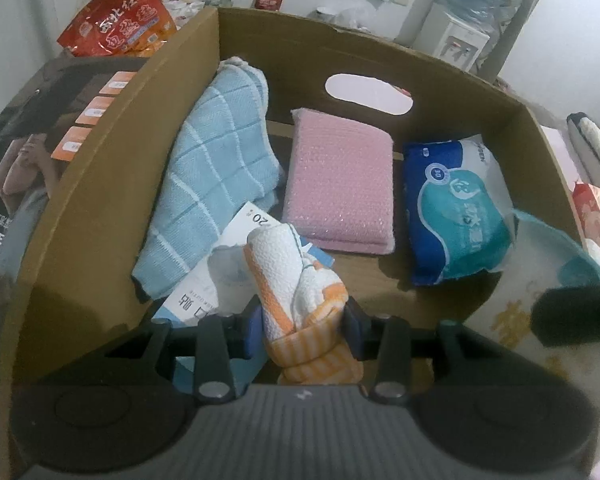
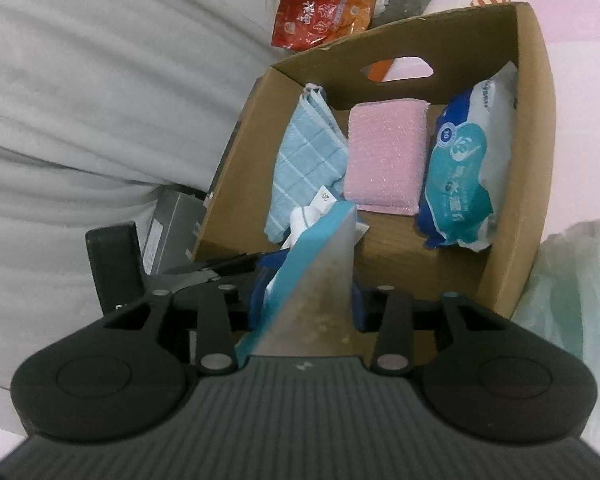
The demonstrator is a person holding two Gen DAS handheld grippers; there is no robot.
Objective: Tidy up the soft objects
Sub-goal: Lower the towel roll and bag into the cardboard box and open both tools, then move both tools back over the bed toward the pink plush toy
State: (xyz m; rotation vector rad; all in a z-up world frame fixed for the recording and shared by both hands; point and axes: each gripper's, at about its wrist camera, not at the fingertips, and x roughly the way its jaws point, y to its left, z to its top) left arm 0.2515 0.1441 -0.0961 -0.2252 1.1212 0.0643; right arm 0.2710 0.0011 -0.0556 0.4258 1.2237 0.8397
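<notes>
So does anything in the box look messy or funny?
Mostly tidy: the pink sponge and wet wipes pack lie flat in the cardboard box. The blue checked towel slumps crookedly up the left wall, with a loose paper packet poking out beneath it.

Left tool [image 1: 305,322] clamped, right tool [image 2: 305,300] clamped, both angled down

"20" on white paper slip [image 1: 236,256]

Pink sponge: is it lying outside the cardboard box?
No, the pink sponge lies inside the cardboard box, between the blue towel and the wipes pack.
</notes>
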